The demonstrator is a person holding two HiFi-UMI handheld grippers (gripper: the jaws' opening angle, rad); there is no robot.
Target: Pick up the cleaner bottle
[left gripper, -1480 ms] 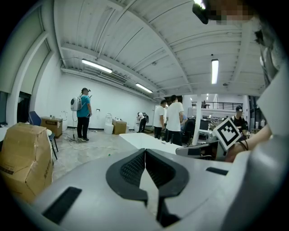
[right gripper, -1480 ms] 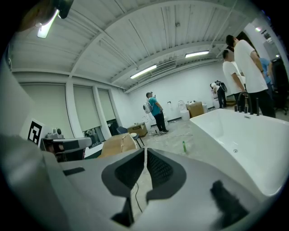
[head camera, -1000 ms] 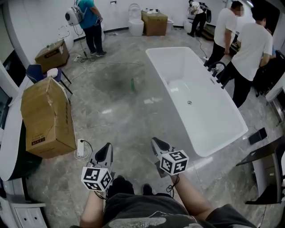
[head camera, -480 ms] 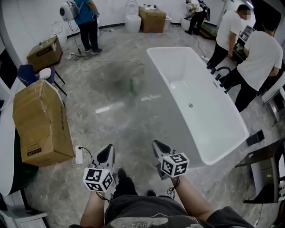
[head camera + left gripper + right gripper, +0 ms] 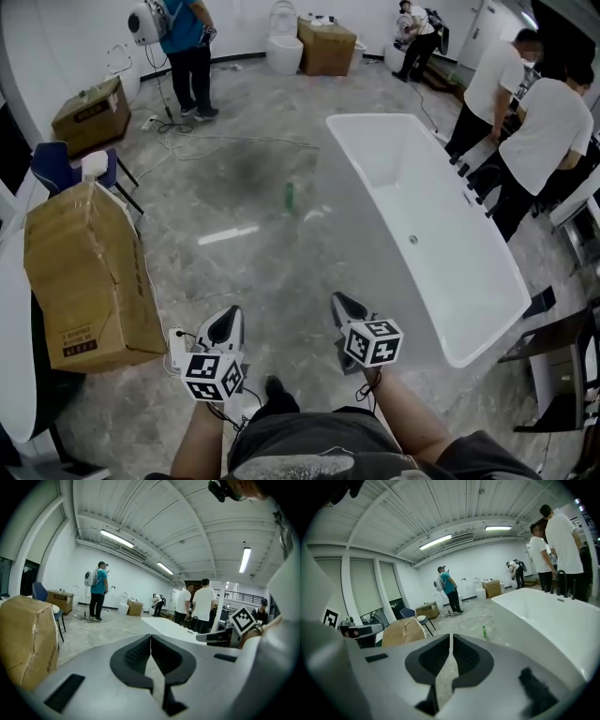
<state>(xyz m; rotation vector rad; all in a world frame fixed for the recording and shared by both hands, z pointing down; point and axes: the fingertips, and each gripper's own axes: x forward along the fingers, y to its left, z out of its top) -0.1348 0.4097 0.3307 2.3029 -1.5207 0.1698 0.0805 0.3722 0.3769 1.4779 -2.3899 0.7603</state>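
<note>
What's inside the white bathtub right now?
Only a small round drain shows in the white rectangular bathtub; the slim green bottle stands outside it. The tub's near wall hides the strip beneath that rim.

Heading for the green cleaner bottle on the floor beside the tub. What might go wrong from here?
1. Both the left gripper and the right gripper have shut fingers; arriving so would likely knock the slim upright cleaner bottle over.
2. The power strip and its cord lie near the person's feet: a possible trip.
3. The bathtub stands near the bottle, so a reaching gripper may bump it.
</note>
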